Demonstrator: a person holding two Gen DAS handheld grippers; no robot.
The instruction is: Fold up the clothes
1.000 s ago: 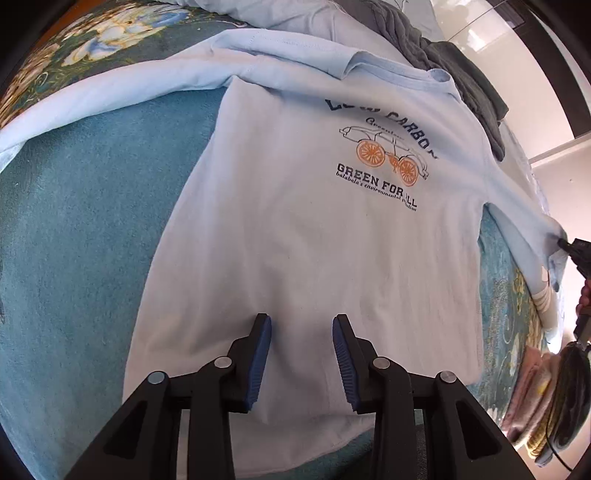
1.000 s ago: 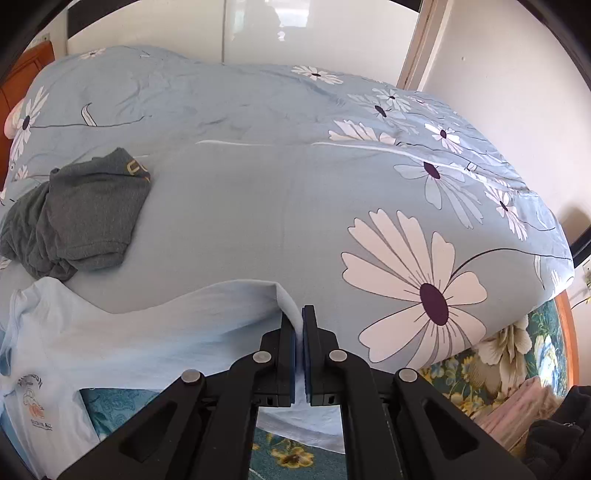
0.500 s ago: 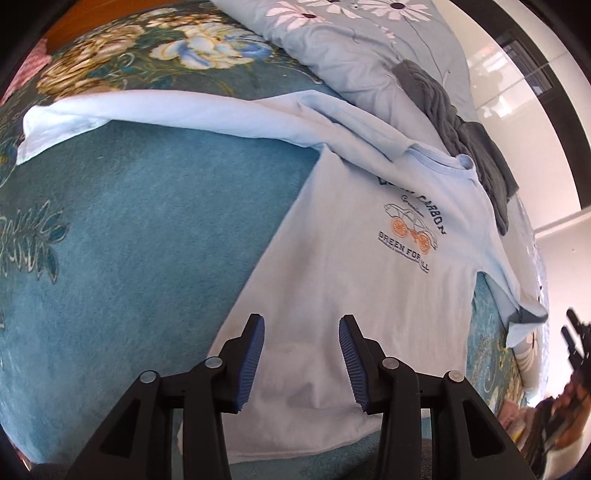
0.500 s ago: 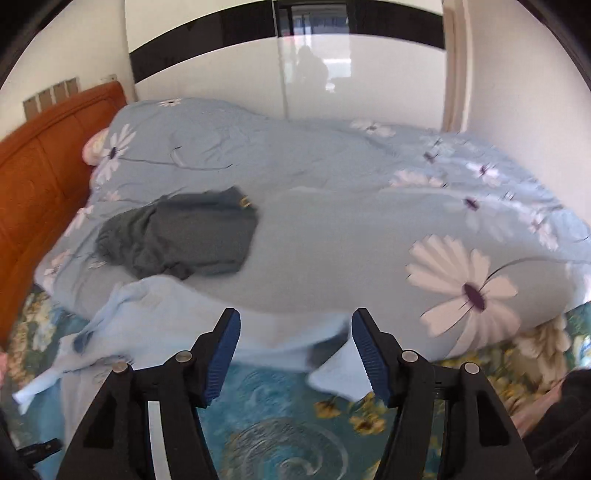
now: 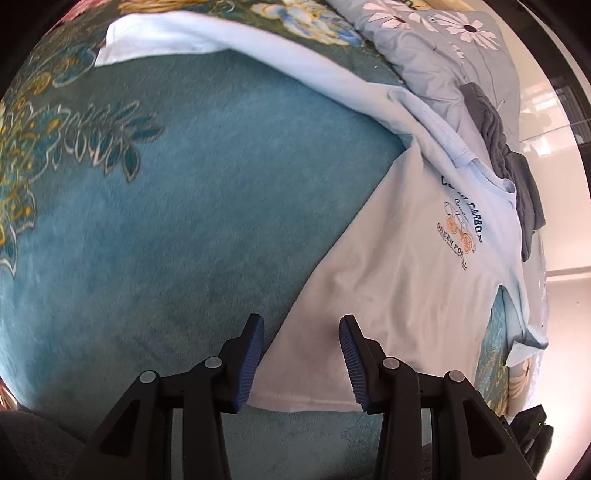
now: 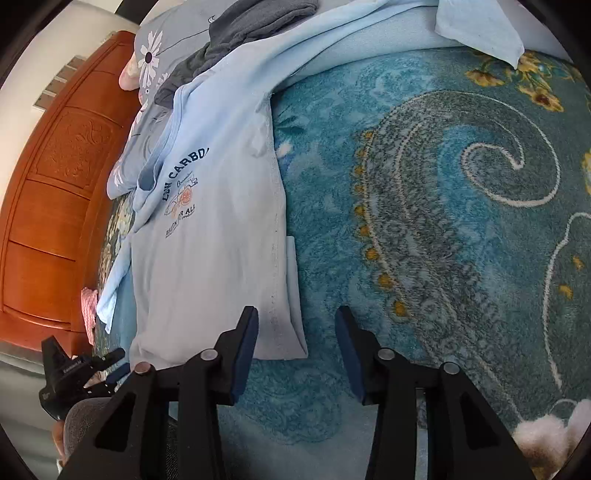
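The left tongs [image 5: 302, 360] stood apart over the shirt's [image 5: 399, 280] bottom hem corner, gripping nothing. The right tongs [image 6: 295, 349] were likewise apart at the opposite hem corner. The pale blue shirt lay flat on the teal blanket [image 5: 166, 221], print up. Beyond it, a grey garment [image 6: 255, 22] rested on the flowered quilt [image 5: 454, 48].

- 1 light blue long-sleeve shirt [image 5: 399, 280], printed front up
- 1 dark grey garment [image 5: 513, 173], bunched
- 1 teal patterned blanket [image 5: 166, 229]
- 1 floral duvet [image 5: 454, 55]
- 2 claws: left claw [image 5: 301, 360], right claw [image 6: 296, 354]
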